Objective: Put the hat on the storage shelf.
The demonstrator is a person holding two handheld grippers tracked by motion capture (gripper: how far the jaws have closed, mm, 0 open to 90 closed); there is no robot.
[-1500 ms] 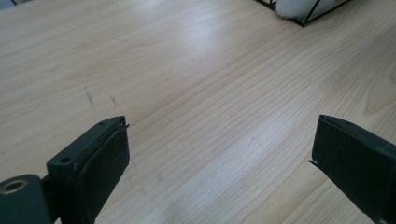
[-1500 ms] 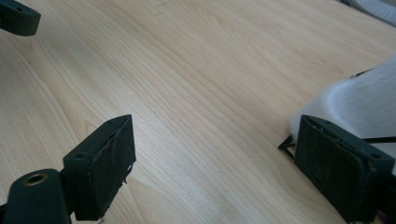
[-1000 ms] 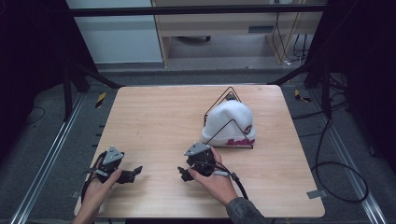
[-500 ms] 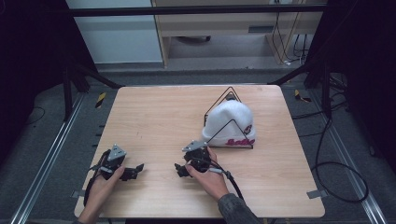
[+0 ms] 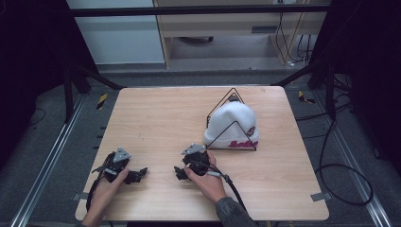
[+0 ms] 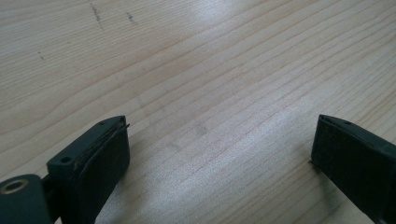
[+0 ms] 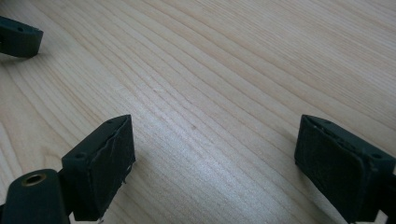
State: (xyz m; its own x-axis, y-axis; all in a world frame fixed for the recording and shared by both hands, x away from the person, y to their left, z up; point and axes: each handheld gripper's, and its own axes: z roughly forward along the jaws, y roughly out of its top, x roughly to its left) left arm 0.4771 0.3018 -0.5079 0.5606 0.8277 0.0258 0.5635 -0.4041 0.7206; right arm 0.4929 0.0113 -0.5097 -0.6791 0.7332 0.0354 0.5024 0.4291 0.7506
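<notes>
A white knit hat (image 5: pixel 232 124) with red lettering sits on a black wire triangular stand (image 5: pixel 231 94) at the table's right middle. My left gripper (image 5: pixel 139 173) rests low near the front left of the wooden table (image 5: pixel 161 118), its jaws wide apart. In the left gripper view, the left gripper (image 6: pixel 219 158) stands open over bare wood. My right gripper (image 5: pixel 179 171) lies near the front middle, pointing left toward the other one. The right gripper (image 7: pixel 215 158) is also open over bare wood, and one left-gripper jaw tip (image 7: pixel 18 35) shows at the upper left.
A cable (image 5: pixel 234 191) trails from the right gripper toward the front edge. Metal rails (image 5: pixel 52 156) run along both sides of the table, with dark floor and loose cables (image 5: pixel 340 170) to the right. Bare wood lies between the grippers and the hat.
The right gripper has slid a little to the left, closer to the left gripper. The left gripper has barely shifted. The hat and stand have not moved.
</notes>
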